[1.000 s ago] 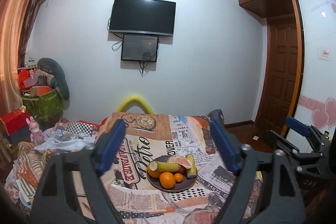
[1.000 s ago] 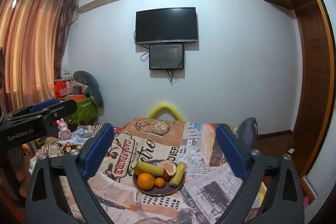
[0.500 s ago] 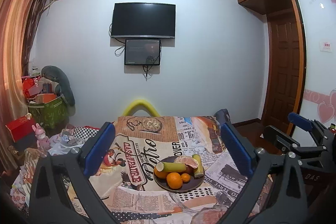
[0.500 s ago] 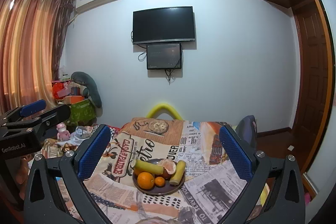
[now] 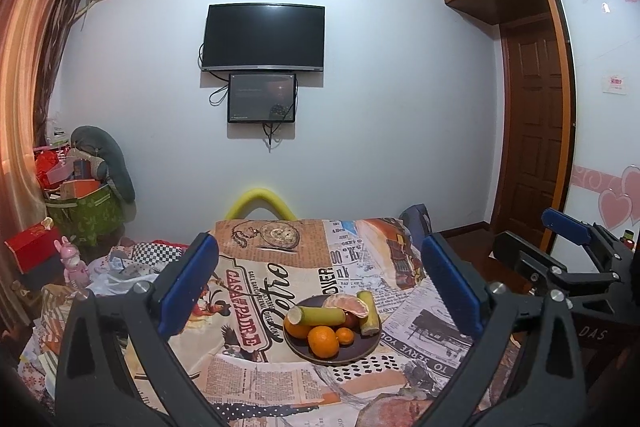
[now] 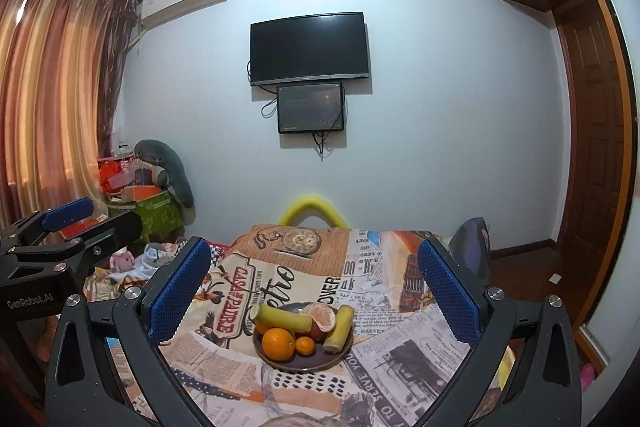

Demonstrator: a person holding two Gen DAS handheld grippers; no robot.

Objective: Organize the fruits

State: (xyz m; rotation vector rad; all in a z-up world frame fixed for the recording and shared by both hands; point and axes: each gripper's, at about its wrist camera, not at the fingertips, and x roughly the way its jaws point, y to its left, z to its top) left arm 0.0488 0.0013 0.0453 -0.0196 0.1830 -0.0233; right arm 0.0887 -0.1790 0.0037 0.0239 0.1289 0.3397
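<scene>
Left gripper point(image 5: 318, 291): jaws spread wide, nothing between the blue pads. Right gripper point(image 6: 314, 289): jaws likewise wide and empty. Both are held above the near end of the table point(image 6: 400, 355), well apart from the fruit, pointing toward the far wall.

The task items lie ahead of and below both grippers, heaped on a dark plate point(image 6: 308, 367) at the table's middle. In the left wrist view the plate point(image 5: 362, 353) sits slightly right of the jaw centreline; in the right wrist view it sits almost on the centreline. The right gripper therefore appears better aligned, though neither is clearly nearer.

Plate contents:
- Large orange point(image 6: 278, 343) at the near left edge; small orange point(image 6: 306, 345) touching it on the right.
- Peeled citrus point(image 6: 322, 317) at the far side.
- Left green stalk point(image 6: 282, 319): long axis left to right.
- Right green stalk point(image 6: 340, 323): long axis near to far, tilted.

The large orange looks most accessible: nearest, uncovered.
</scene>
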